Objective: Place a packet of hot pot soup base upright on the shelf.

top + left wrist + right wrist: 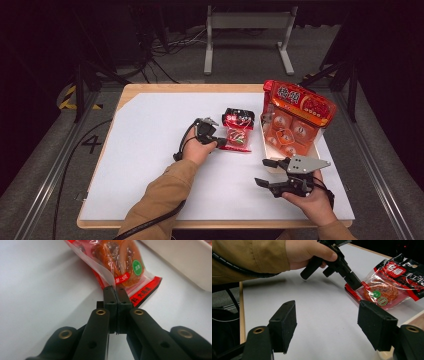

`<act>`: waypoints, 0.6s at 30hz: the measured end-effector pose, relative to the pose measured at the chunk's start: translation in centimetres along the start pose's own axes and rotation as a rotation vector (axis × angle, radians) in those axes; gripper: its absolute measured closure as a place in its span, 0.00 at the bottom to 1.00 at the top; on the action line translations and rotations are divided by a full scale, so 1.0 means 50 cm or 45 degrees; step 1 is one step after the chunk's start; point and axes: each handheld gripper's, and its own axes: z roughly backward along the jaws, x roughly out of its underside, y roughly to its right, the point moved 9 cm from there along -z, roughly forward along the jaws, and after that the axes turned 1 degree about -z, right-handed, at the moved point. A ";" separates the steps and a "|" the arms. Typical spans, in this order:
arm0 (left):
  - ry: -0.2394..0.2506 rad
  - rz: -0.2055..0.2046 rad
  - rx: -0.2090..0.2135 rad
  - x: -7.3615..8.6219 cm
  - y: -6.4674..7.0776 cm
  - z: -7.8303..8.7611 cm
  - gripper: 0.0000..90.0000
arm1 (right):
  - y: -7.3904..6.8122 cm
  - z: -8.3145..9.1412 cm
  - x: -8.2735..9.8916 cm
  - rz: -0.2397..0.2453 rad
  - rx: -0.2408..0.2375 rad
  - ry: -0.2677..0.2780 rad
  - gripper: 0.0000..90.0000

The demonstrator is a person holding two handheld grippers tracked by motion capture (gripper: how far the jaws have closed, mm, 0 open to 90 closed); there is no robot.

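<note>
A small snack packet [238,131] [120,262] [384,290], clear and red with a black top and an orange round piece inside, lies flat on the white table mat [150,150]. My left gripper [221,143] [114,291] [357,283] reaches in from the packet's left and is shut on its clear sealed edge at the lower corner; the film sits pinched between the pads. My right gripper [263,172] [329,322] hovers near the table's front right, jaws wide open with nothing between them, pointing left toward the packet.
A white tray [266,150] [182,257] stands right of the packet and holds a large orange-red multipack bag [297,117]. The mat left of my left hand is bare. Cables and a metal stand lie on the floor beyond the table.
</note>
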 end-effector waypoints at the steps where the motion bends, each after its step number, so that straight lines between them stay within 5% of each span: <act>1: 0.009 -0.011 -0.006 -0.001 0.002 0.002 1.00 | 0.002 0.001 -0.001 -0.002 0.005 0.002 0.36; 9: 0.071 -0.129 -0.057 -0.002 0.021 0.050 1.00 | 0.009 0.003 -0.004 -0.017 0.035 -0.004 0.37; 18: 0.136 -0.223 -0.047 0.007 0.059 0.110 1.00 | 0.021 0.009 -0.022 -0.118 0.019 0.051 0.43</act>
